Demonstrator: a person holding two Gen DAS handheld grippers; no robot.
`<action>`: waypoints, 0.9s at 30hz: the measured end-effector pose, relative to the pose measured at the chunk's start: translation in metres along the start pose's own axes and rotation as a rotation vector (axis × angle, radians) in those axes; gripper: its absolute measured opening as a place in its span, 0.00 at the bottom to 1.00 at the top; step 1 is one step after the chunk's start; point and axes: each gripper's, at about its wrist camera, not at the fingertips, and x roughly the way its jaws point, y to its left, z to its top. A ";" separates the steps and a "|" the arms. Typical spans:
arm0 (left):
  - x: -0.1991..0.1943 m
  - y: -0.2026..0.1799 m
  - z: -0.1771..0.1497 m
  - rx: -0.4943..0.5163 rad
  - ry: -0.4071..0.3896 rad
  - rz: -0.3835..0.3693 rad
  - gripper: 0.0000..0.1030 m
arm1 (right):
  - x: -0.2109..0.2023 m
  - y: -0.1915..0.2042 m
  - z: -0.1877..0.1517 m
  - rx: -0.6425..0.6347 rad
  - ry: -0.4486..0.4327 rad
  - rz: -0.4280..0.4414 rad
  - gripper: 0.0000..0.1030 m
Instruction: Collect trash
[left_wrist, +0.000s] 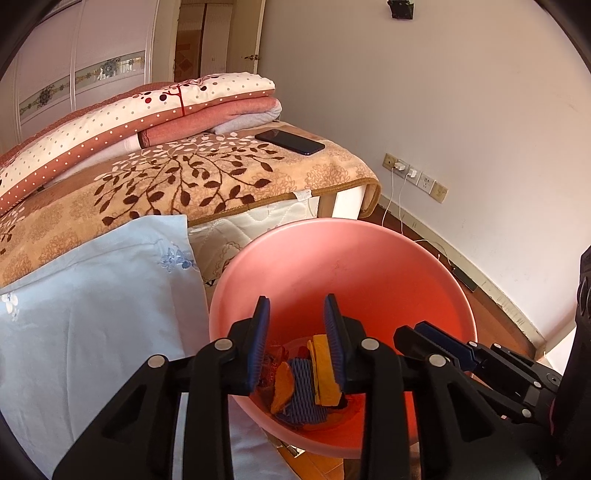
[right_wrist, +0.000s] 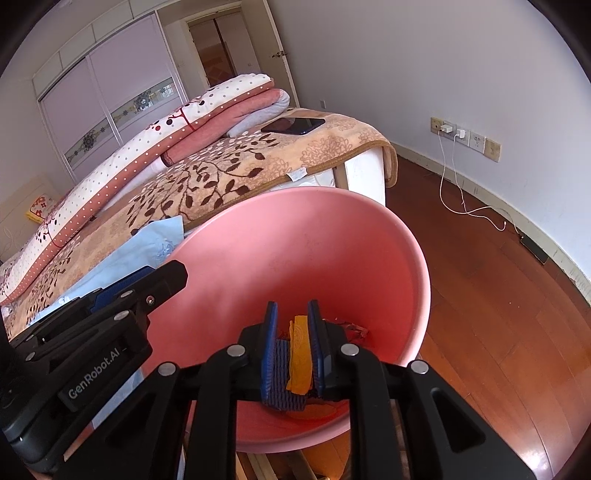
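Note:
A pink plastic bin (left_wrist: 351, 266) (right_wrist: 314, 240) stands beside the bed, filling the lower middle of both wrist views. At its bottom lie a yellow-orange scrap (left_wrist: 325, 369) (right_wrist: 300, 354), a purple foam net (left_wrist: 301, 395) (right_wrist: 282, 373), an orange peel (left_wrist: 282, 387) and a crumpled red wrapper (right_wrist: 352, 328). My left gripper (left_wrist: 297, 301) (right_wrist: 162, 271) hangs over the bin's mouth, jaws open, nothing pressed between the pads. My right gripper (right_wrist: 293, 304) (left_wrist: 413, 330) reaches in from the right with a narrow gap between its pads. The trash shows through that gap and the pads grip nothing.
A bed with a leaf-patterned blanket (left_wrist: 184, 184) lies left of and behind the bin, carrying folded quilts (left_wrist: 166, 107), a black phone (left_wrist: 290, 142) and a light blue cloth (left_wrist: 92, 295). Wall sockets with chargers (right_wrist: 452, 131) and a white cable (right_wrist: 476, 212) sit on the right above the wooden floor (right_wrist: 498, 314).

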 end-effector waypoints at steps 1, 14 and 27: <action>-0.001 0.000 0.000 0.000 -0.002 0.001 0.29 | 0.000 0.000 0.000 -0.002 0.000 0.000 0.15; -0.011 0.008 -0.001 -0.027 -0.019 0.017 0.40 | -0.011 0.005 -0.004 -0.020 -0.038 0.006 0.35; -0.031 0.006 0.000 -0.009 -0.067 0.023 0.41 | -0.037 0.024 -0.009 -0.118 -0.135 -0.023 0.51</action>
